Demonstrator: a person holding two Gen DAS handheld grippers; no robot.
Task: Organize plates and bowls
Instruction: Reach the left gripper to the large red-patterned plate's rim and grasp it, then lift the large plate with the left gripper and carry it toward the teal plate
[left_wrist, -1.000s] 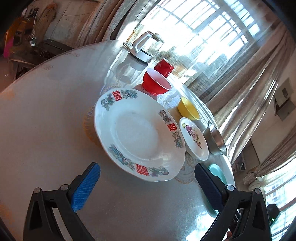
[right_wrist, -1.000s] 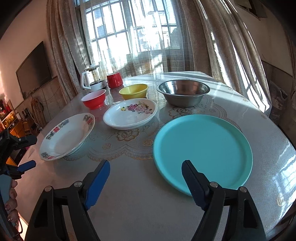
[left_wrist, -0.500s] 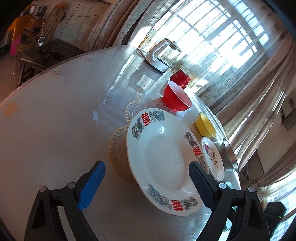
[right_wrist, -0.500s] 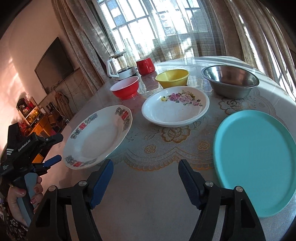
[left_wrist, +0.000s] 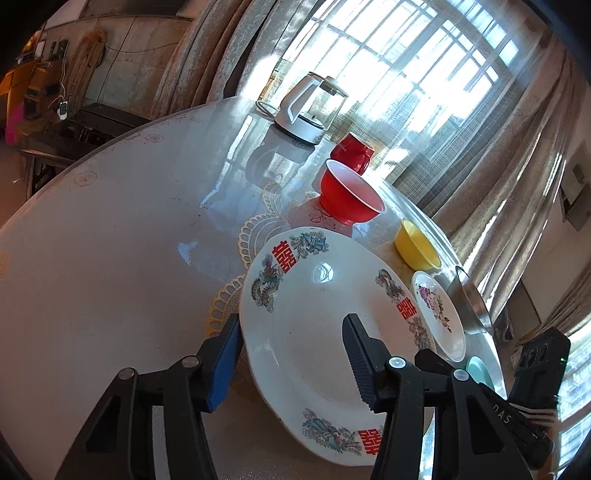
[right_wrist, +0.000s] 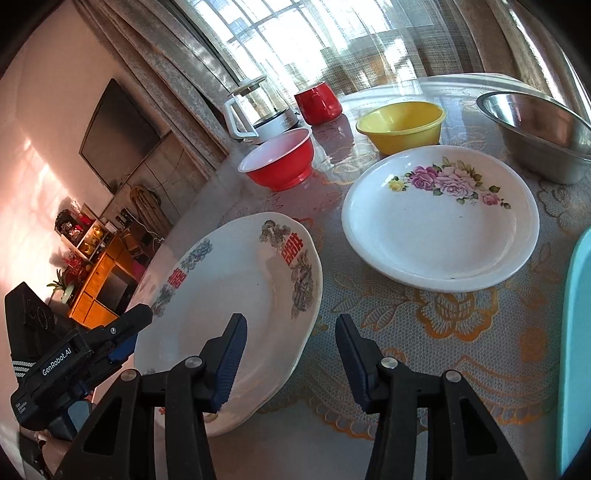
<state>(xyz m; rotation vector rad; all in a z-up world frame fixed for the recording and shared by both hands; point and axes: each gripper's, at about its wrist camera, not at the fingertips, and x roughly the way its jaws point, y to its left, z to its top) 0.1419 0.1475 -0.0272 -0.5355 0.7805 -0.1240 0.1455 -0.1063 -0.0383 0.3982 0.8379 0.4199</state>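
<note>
A white plate with red characters and dragon motifs (left_wrist: 306, 332) (right_wrist: 236, 295) lies on the lace-patterned table. My left gripper (left_wrist: 291, 354) straddles its left rim: the blue pad sits just outside the edge and the other finger hangs over the plate's well. The jaws are closing and the pads are not pressing. The right wrist view shows that gripper (right_wrist: 133, 332) at the plate's far-left rim. My right gripper (right_wrist: 290, 354) is closing too. The plate's near-right rim lies between its fingers, one over the plate and one over the cloth, neither touching.
Beyond stand a floral plate (right_wrist: 439, 221), a red bowl (right_wrist: 280, 162), a yellow bowl (right_wrist: 402, 125), a steel bowl (right_wrist: 543, 125), a red mug (right_wrist: 317, 99) and a glass kettle (right_wrist: 258, 107). A teal plate (right_wrist: 576, 350) lies at the right edge.
Both grippers have moved in on the patterned plate and narrowed their jaws. The right one swung left, away from the teal plate, until the plate's rim came between its fingers.
</note>
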